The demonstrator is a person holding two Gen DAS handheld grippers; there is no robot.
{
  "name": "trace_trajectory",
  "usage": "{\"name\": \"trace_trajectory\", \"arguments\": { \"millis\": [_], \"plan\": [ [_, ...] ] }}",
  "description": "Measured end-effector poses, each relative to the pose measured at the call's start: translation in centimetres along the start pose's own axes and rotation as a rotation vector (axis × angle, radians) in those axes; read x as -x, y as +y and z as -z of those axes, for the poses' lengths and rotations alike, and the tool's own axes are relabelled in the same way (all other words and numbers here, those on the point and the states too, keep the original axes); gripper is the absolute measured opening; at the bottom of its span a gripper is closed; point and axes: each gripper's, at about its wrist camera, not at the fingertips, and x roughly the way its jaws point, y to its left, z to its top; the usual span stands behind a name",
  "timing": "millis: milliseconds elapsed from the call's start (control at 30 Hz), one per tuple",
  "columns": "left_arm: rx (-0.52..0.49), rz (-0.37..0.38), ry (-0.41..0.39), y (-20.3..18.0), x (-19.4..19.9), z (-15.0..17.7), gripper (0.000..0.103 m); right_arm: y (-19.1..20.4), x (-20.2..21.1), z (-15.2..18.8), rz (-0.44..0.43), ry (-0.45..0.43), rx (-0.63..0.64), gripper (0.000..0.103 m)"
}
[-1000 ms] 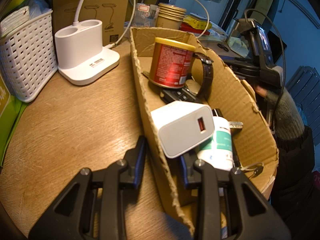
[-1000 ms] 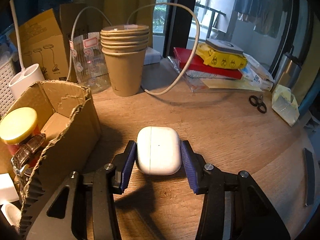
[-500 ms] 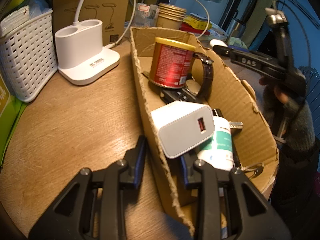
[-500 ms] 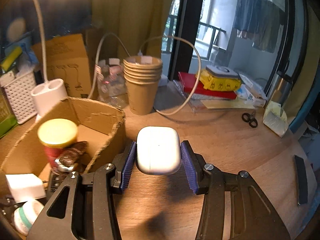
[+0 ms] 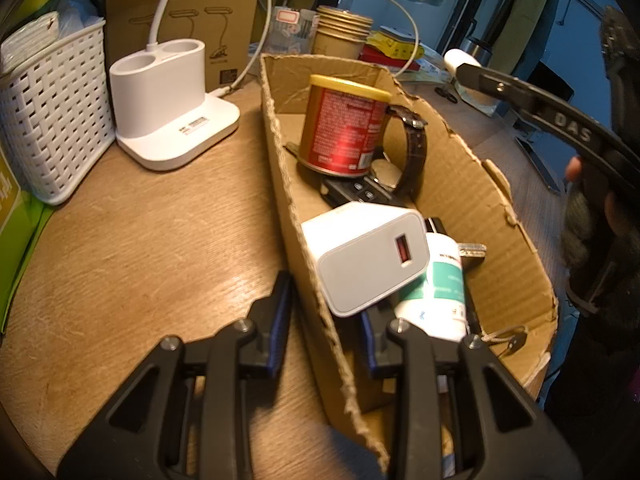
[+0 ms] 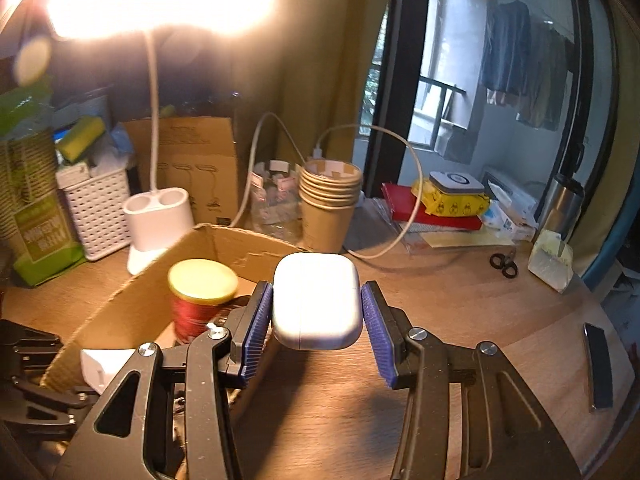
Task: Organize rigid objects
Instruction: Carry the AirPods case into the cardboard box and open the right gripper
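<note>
You had the white earbud case [image 6: 317, 299] clamped between the blue pads of your right gripper [image 6: 318, 330], lifted clear of the bench [image 6: 472, 308] and hanging just past the near rim of the cardboard box [image 6: 132, 300]. In the left wrist view the same case [image 5: 460, 58] showed as a small white end poking out beyond the box's far right wall, with your right gripper's black frame reaching in from the right edge.

Your left gripper [image 5: 326, 320] was pinched shut on the box's near side wall [image 5: 296, 240], one finger outside on the bench side and the other inside among the contents.

Inside the box, a white USB charger [image 5: 366, 258] lay against that near wall, partly over a white bottle with a green label [image 5: 442, 286]. Toward the far end stood a red can with a yellow lid [image 5: 344, 126], a dark-strapped wristwatch [image 5: 412, 152] leaning against it and a black remote [image 5: 360, 194] under both. A key [image 5: 472, 249] lay beside the bottle.

Outside the box, toward the bench's back left corner, stood the white lamp base [image 5: 172, 104] and a white lattice basket [image 5: 52, 120]. At the back edge sat a stack of paper cups [image 6: 329, 204]. Small black scissors [image 6: 503, 266] lay near the right edge.
</note>
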Motion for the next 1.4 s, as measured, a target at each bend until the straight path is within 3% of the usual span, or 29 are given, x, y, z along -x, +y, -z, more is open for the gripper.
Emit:
{"name": "trace_trajectory", "arguments": {
  "millis": [733, 1067, 1400],
  "plan": [
    [0.0, 0.0, 0.0, 0.0, 0.0, 0.0, 0.031, 4.8, 1.8, 0.8, -0.102, -0.011, 0.087, 0.048],
    [0.0, 0.0, 0.0, 0.0, 0.0, 0.0, 0.031, 6.9, 0.1, 2.4, -0.146, 0.062, 0.148, 0.048],
    [-0.001, -0.001, 0.0, 0.0, 0.0, 0.0, 0.031, 8.0, -1.0, 3.6, -0.132, 0.123, 0.206, 0.048]
  ]
}}
